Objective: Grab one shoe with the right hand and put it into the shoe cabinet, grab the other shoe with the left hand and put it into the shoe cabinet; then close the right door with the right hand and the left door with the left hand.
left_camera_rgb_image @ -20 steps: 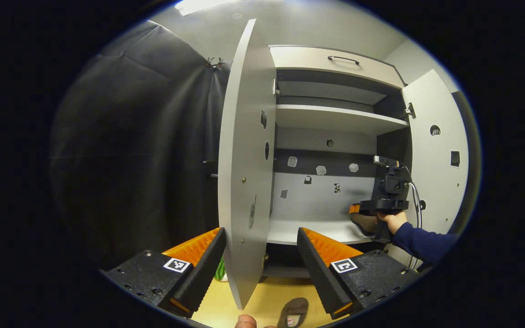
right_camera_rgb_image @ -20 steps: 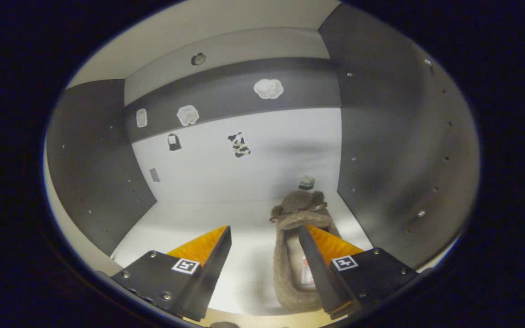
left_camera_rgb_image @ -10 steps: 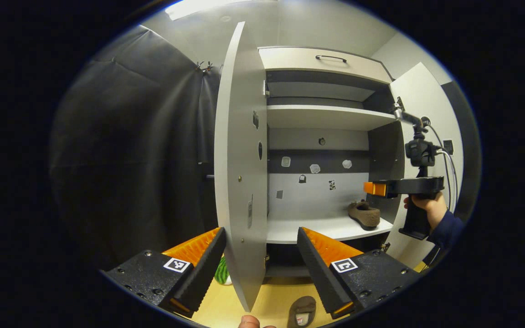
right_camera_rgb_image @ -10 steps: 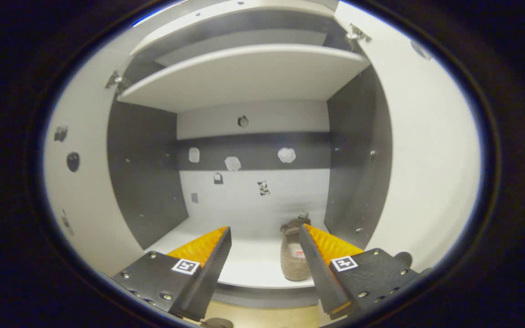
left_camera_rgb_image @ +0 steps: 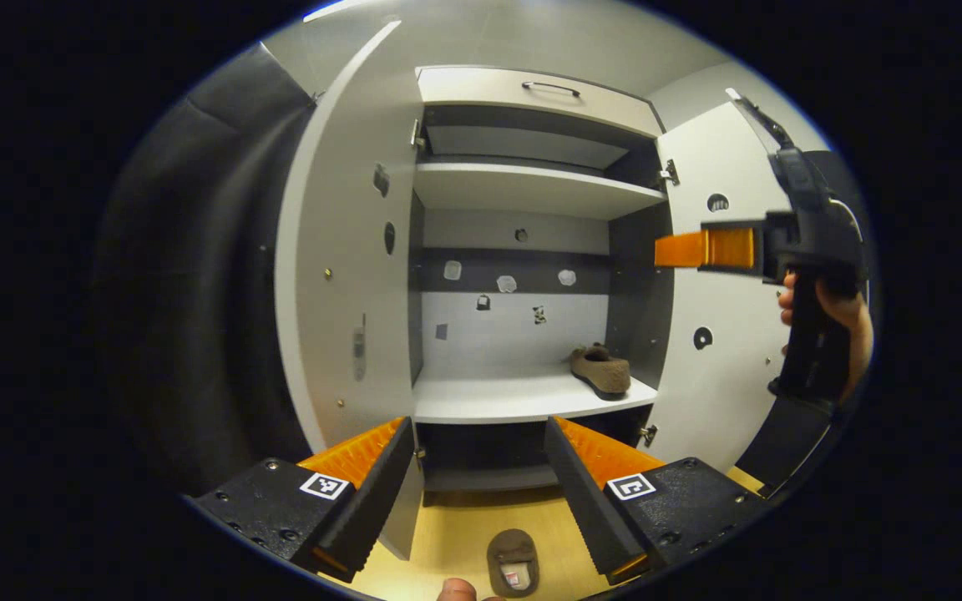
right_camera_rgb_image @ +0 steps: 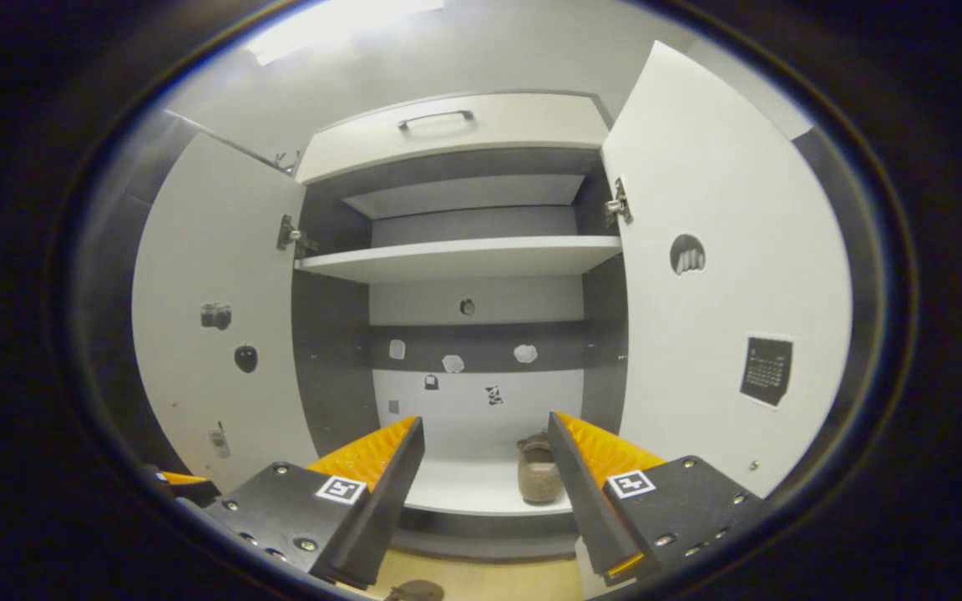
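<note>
Stage shown: one shoe lies on the cabinet shelf, at the shelf's right end beside the dark side wall; the other shoe lies on the floor at the bottom centre of the left gripper view. You have the first placement done and the second one ahead of you.

Left claw: fingers spread wide, nothing between them, poised above the floor shoe. Right claw: likewise released and empty, standing in front of the open cabinet, with the shelved shoe showing between its fingers at lower centre.

Next move, as a judgement: you need to bring the left claw down over the floor shoe, clench on its rim, and carry it onto the free stretch of shelf to the left of the first shoe.

Differences between views: the left gripper view shows the right claw from the side, at the upper right of the frame, held in a hand in front of the right door. The right gripper view shows both doors swung open, the left door at left of frame, with the drawer front at upper centre.
</note>
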Demonstrator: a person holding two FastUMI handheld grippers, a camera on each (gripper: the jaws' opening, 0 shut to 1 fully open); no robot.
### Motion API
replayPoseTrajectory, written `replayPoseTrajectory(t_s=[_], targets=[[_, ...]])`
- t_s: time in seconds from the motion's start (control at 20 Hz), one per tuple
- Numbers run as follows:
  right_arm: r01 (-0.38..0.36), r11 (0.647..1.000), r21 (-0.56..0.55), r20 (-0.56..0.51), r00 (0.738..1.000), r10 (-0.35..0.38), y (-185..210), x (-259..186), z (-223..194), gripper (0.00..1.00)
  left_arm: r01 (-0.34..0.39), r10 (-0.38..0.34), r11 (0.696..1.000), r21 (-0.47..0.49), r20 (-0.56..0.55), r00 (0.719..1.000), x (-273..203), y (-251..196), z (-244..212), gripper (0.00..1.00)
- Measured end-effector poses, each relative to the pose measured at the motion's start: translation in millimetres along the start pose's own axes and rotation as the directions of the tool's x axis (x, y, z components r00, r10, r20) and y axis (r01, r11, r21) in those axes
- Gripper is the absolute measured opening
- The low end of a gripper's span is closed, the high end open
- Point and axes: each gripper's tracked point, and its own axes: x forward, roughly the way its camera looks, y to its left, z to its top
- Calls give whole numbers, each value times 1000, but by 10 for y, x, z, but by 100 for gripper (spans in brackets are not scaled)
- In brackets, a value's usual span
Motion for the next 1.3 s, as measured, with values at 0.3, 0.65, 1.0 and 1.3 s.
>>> replayPoseTrajectory(t_s=[0.3,0.65,1.0,1.3], targets=[[11,1000,-10,29,1000,-11,-65,-508,237,89,109,-105,994,19,-169,980,295,-306,-827,97],[67,997,-28,55,996,-65,-258,-840,368,89,149,-132,989,7,-424,896,486,-361,-2120,98],[128,991,-32,55,991,-126,-471,-1016,444,85,166,-125,986,8,-624,771,437,-251,-3211,98],[188,982,-27,46,981,-187,-652,-1064,480,85,156,-154,986,-63,-710,687,319,-253,-3781,97]])
